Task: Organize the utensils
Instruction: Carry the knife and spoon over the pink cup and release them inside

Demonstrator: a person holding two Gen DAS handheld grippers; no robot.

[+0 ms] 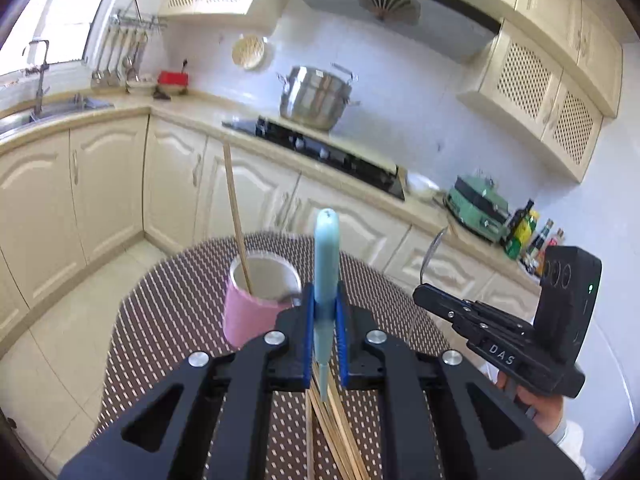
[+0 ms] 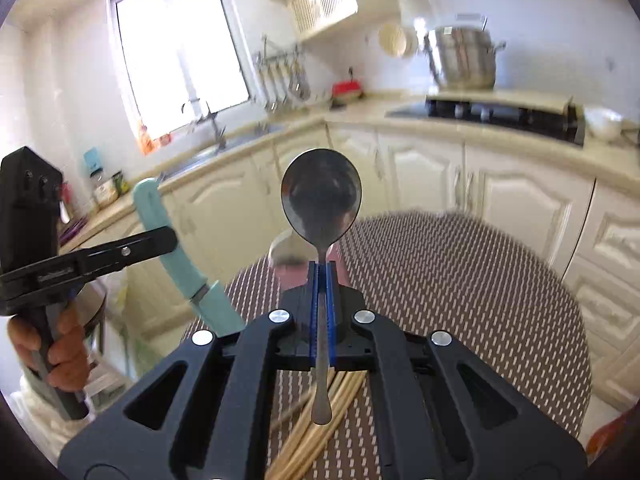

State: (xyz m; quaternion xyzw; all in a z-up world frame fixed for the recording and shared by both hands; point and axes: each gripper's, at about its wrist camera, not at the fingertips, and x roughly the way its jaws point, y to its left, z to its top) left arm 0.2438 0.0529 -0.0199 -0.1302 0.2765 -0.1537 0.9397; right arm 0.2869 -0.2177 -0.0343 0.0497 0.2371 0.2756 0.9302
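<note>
Left tool [image 1: 325,312] is clamped tight, angled slightly downward; right tool [image 2: 322,280] likewise, each gripped by a hand [image 2: 60,356].

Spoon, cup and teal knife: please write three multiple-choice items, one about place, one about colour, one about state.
1. Where is the one chopstick that stands upright?
A in the cup
B in the pot
C in the sink
2. What colour is the cup outside?
A green
B pink
C black
3. What do the right tongs do?
A hang open
B clamp the knife
C clamp the spoon

Key: 1 A, the chopstick leans inside the cup. 2 B, its wall is pink. 3 C, the right tongs are shut on the spoon; the left tongs hold the knife.
</note>
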